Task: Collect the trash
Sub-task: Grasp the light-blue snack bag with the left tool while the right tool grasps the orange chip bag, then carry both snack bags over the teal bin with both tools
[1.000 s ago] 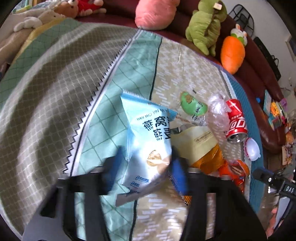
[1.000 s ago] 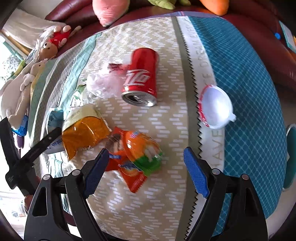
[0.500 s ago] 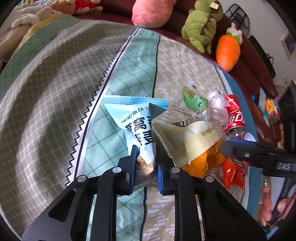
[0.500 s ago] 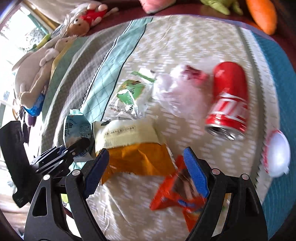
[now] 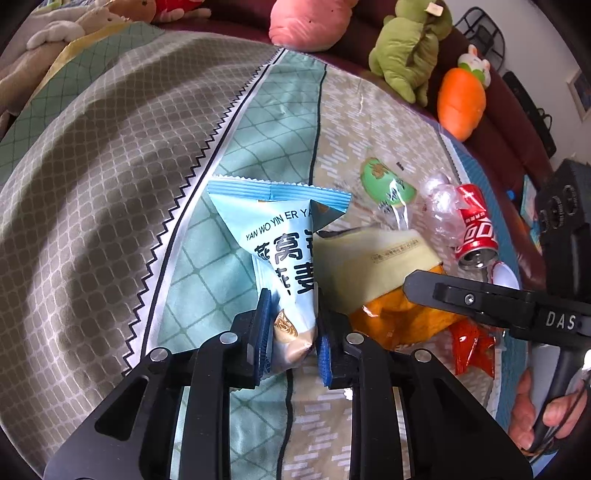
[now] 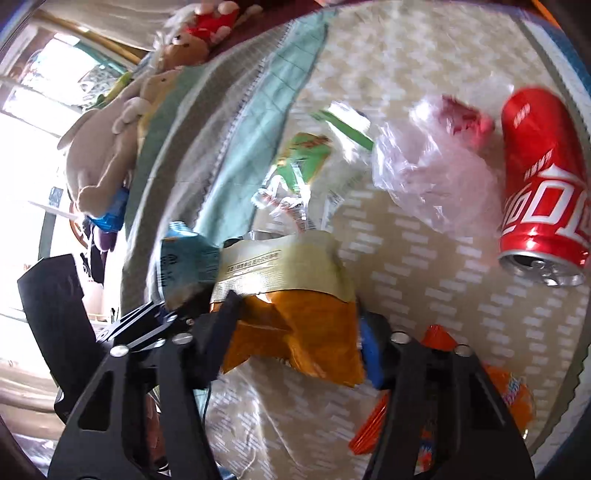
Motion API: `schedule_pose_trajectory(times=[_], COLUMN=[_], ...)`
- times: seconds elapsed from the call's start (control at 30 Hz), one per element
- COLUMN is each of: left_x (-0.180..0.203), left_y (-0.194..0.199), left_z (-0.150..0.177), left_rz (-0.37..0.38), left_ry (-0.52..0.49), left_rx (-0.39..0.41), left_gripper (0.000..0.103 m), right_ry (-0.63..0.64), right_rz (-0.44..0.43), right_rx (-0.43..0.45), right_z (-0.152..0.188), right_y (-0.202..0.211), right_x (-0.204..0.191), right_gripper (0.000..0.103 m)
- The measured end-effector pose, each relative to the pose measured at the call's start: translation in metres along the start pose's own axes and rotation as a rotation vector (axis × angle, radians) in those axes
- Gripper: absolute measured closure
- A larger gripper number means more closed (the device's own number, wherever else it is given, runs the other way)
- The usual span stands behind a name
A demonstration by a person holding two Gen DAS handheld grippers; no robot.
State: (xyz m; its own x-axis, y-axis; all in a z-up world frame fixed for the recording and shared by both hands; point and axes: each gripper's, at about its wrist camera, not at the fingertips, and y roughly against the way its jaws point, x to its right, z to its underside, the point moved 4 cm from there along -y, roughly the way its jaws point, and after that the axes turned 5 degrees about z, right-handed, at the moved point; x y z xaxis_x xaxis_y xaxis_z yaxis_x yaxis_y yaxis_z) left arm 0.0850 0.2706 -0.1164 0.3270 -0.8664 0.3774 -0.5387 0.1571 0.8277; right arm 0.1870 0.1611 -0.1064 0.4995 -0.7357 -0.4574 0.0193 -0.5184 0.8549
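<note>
Here, from my left wrist camera, my left claw (image 5: pixel 293 338) fills the lower middle of the frame, its blue pads pressed narrow on the bottom end of the light blue snack packet (image 5: pixel 280 236). Its jaws are easing slightly wider, yet the packet sits pinched between them. The packet rises toward the centre of the frame over the patterned bed cover (image 5: pixel 110 166). Just right of it lies the yellow and orange bag (image 5: pixel 380 273), and one black finger of my right claw reaches in from the right edge across that bag. Further right are the clear plastic wrap (image 5: pixel 437 206), the red can (image 5: pixel 474 225) on its side, and a red wrapper (image 5: pixel 471 345) at lower right. A green-printed clear wrapper (image 5: pixel 388 184) lies above the bag. Plush toys line the top: a pink cushion (image 5: pixel 310 22), a green toy (image 5: pixel 410 48), an orange carrot (image 5: pixel 461 99). A hand (image 5: pixel 543 410) grips a handle at lower right.

From my right wrist camera, somewhat blurred, my right claw (image 6: pixel 295 339) sits at lower centre with its jaws closing around the orange lower part of the yellow and orange bag (image 6: pixel 295 295); both fingers meet the bag's edges. The blue packet (image 6: pixel 184 258) and left claw show at centre left. The can (image 6: pixel 543 177) lies at the right, the clear wrap (image 6: pixel 432 170) beside it, the red wrapper (image 6: pixel 436 339) at lower right.
</note>
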Motion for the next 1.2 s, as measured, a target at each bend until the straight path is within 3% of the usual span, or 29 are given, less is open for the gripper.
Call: schedule_pose_trajectory(times=[0.13,0.43,0.83,1.2], left_x=[0.005,0.051,0.154,0.273], left_y=[0.004,0.019,0.024,0.012], left_z=[0.004,0.013,0.022,0.044], left_rz=[0.001,0.069,0.156,0.239], left_ry=[-0.001,-0.062,-0.206,-0.382], left_rx=[0.007,0.023,0.031,-0.019], left_gripper=[0.082,0.083,0.082,0.082], right_ry=[0.013,-0.031,-0.156,-0.321], right_rz=[0.025,0.075,0.133,0.161], right_rx=[0.037,0.149,0.328,0.5], right_z=[0.004,0.021,0.06,0.112], right_y=[0.016,0.076,0.179,0.263], right_x=[-0.005,0.019,0.094,0.177], right_gripper=[0.069,0.074,0.074,0.074])
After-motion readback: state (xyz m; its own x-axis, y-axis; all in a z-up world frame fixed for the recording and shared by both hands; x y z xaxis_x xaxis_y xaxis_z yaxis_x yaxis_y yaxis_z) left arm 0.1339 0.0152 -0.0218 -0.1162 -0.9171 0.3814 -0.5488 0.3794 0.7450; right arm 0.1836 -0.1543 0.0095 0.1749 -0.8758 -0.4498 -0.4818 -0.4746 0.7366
